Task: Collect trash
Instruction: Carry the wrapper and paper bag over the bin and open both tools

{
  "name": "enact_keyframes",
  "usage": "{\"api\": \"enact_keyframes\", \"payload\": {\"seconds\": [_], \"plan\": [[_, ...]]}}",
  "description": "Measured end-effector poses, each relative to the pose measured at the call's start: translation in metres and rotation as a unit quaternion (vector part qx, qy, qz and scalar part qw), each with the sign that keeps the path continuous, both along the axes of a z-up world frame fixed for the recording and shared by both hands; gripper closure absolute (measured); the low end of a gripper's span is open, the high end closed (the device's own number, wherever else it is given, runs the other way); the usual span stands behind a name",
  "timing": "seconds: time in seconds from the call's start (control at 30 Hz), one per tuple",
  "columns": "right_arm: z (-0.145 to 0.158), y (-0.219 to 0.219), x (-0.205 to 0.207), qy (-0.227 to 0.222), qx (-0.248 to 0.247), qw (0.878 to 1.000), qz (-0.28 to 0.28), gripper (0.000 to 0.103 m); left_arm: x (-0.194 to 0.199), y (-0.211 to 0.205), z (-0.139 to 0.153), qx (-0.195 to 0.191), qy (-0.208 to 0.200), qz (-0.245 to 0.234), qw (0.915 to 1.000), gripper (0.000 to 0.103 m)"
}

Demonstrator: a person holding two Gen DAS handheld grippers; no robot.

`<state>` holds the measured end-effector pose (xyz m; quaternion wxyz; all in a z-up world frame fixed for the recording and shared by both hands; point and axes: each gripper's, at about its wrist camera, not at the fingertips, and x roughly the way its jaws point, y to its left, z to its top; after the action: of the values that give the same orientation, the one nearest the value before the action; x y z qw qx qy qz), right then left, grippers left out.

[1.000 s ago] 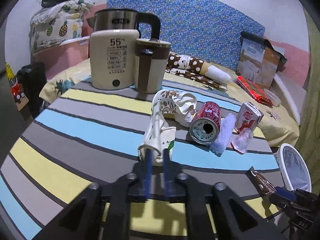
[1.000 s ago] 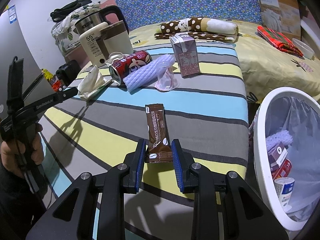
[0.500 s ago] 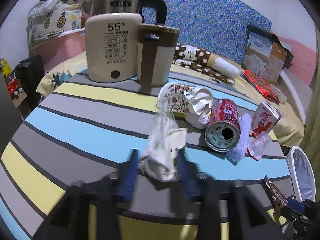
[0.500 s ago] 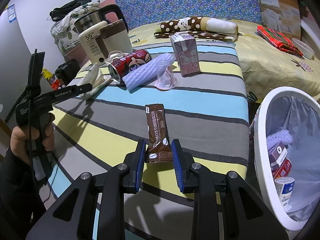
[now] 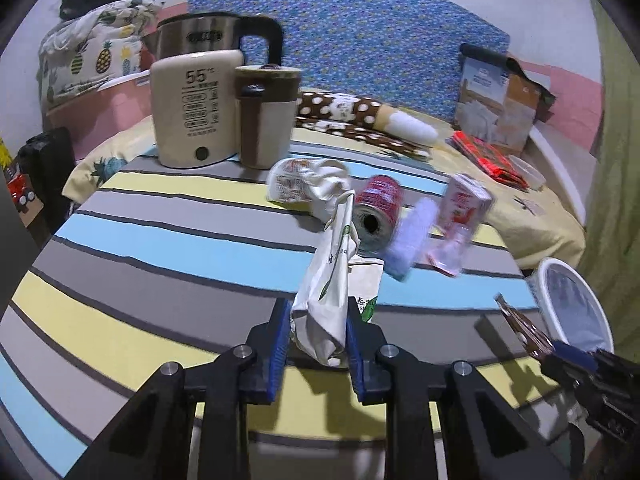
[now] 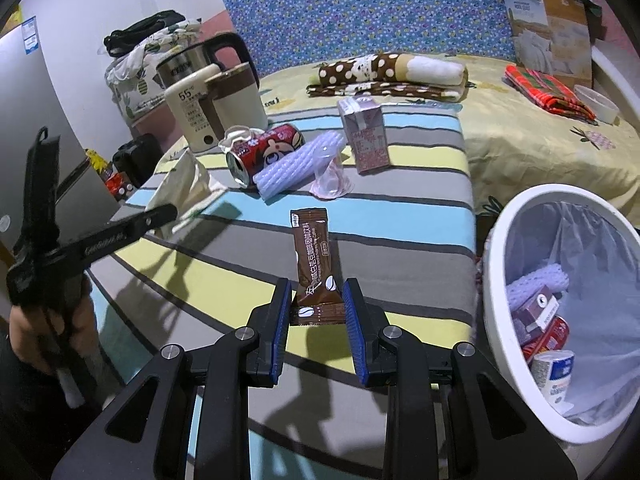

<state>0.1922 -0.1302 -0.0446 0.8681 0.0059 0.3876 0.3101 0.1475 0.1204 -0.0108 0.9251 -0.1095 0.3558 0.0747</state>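
The left gripper (image 5: 317, 332) had just been closing, its jaws clamped on a crumpled white wrapper (image 5: 326, 300). The right gripper (image 6: 316, 312) pinched a brown coffee sachet (image 6: 314, 258) near the striped bench's (image 6: 400, 248) near edge. Just off that edge stood a white bin (image 6: 504, 312) holding a carton, can and cup. Open cloth lay between. Farther off lay a red can (image 6: 264, 152) and a pink carton (image 6: 366, 138).
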Motion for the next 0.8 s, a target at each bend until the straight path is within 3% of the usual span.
{"api": "enact_keyframes", "payload": {"seconds": [0.4, 0.8], "plan": [[0.011, -0.043, -0.015, -0.012, 0.004, 0.999, -0.053, 0.074, -0.011, -0.078, 0.014, -0.012, -0.004, -0.092, 0.9956, 0.076], [0.012, -0.107, -0.020, -0.013, 0.003, 0.990, -0.139, 0.074, 0.004, -0.167, 0.026, -0.011, -0.013, -0.192, 0.9813, 0.076]]}}
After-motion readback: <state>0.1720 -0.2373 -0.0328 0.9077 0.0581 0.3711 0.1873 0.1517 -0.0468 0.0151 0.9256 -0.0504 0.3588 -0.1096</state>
